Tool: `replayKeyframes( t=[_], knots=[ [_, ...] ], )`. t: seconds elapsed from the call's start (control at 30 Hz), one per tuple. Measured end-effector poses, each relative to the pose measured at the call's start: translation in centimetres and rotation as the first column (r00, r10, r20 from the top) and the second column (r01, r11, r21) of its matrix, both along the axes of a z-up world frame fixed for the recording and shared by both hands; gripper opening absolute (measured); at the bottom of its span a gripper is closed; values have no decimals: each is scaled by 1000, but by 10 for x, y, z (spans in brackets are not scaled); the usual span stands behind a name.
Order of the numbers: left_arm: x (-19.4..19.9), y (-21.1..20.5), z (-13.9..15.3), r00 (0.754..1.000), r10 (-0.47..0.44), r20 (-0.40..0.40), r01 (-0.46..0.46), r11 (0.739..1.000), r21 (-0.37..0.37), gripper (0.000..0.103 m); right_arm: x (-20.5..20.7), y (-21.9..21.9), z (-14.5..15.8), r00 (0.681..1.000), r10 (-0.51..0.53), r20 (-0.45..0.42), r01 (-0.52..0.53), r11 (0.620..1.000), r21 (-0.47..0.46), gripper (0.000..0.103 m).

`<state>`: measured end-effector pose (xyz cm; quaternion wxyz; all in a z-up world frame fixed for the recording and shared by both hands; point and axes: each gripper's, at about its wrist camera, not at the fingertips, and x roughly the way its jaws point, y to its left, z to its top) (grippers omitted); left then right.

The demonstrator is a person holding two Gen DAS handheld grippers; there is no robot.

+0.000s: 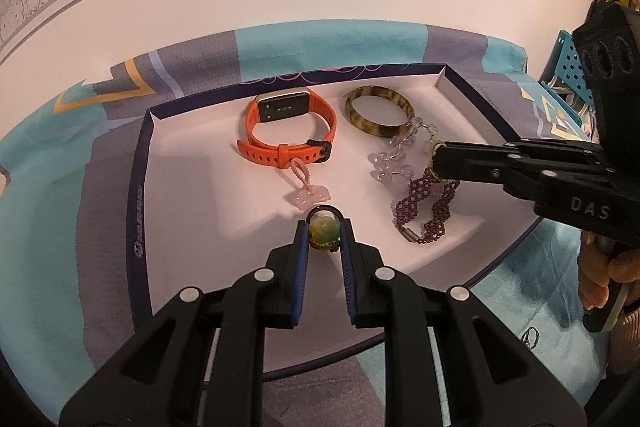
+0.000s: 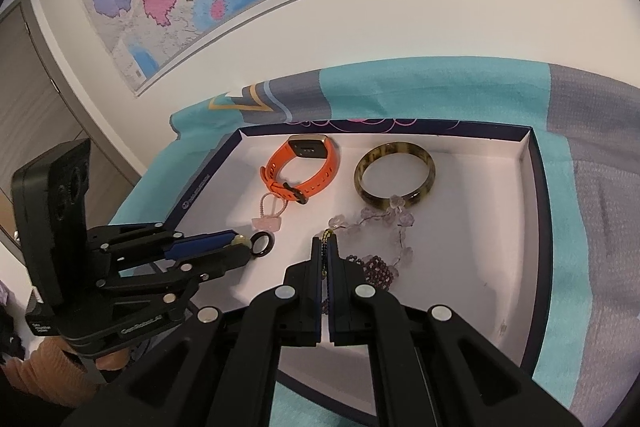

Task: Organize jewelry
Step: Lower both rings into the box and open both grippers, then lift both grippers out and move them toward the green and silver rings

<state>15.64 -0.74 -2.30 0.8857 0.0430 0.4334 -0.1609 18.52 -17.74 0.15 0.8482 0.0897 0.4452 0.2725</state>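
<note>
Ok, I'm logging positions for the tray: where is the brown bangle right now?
The brown bangle lies flat at the far right of the tray, beside the orange watch; the clear bead strand overlaps its near edge.

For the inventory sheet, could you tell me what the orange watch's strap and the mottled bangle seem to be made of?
Orange watch: strap looks like matte silicone or rubber, given its soft bend and punched holes. Mottled bangle: glossy and translucent with brown-yellow patches, so probably horn, resin or stone; the look leaves it open.

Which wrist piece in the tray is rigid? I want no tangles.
The mottled brown bangle: one solid hoop, unlike the buckled orange watch and strung purple bead bracelet.
</note>
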Motion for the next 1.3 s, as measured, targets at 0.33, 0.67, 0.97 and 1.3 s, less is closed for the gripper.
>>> replayKeyframes(
  t=[0.33, 0.67, 0.97, 1.3],
  knots=[
    [5, 3, -4, 1000, 17, -21, -17, 1000, -11, 17, -3, 0, -3, 1000, 10, -22, -9, 1000, 10, 4],
    [-1, 3, 0, 1000, 18, -6, -18, 1000, -8, 24, -3, -6, -6, 999, -10, -32, 11, 1000, 17, 4],
    [-5, 3, 2, 1000, 18, 2, -18, 1000, -10, 28, -2, -18, -9, 997, -63, -49, 63, 998, 7, 4],
    [-14, 4, 10, 999, 26, 34, -26, 1000, -3, 32, -15, -26, 3, 996, -85, 1, 85, 996, 2, 13]
  ],
)
